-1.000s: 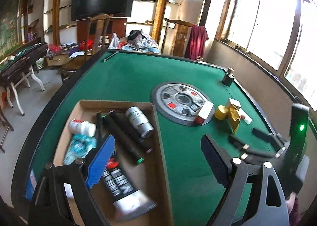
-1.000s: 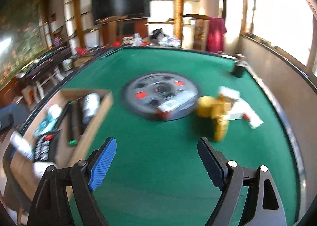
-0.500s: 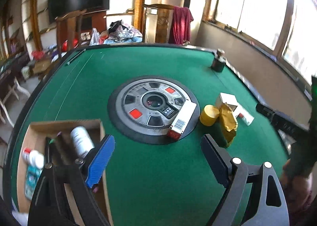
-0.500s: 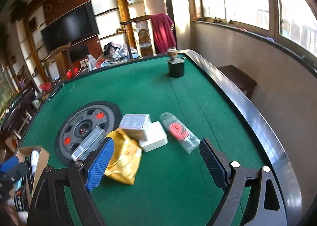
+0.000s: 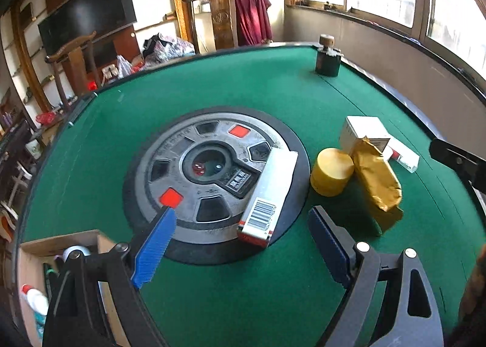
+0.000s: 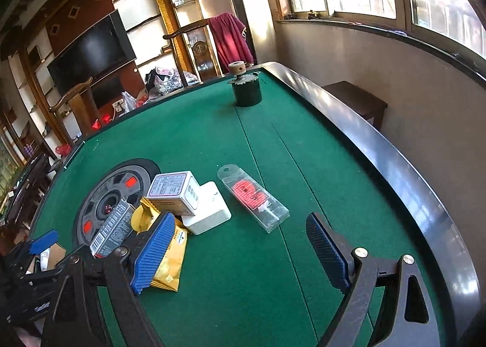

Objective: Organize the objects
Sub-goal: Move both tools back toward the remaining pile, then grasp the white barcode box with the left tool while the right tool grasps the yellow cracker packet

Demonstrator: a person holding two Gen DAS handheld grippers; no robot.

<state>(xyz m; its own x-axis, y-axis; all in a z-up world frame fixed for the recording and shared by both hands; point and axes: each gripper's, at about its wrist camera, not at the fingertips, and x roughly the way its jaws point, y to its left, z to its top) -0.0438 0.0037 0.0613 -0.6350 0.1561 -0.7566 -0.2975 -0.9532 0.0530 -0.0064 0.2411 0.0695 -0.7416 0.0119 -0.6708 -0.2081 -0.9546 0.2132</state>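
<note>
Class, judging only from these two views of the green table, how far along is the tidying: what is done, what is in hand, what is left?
Done: a white bottle already lies in the cardboard box. In hand: nothing; the left gripper and right gripper are both open and empty. Left: the long carton, yellow tub, gold packet, white boxes and clear packet are loose on the table.

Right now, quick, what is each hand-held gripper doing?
Left hand-held gripper: open, holding nothing.
Right hand-held gripper: open, holding nothing.

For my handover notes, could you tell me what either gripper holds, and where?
Nothing: the left gripper and right gripper are open and empty above the green felt table.
</note>
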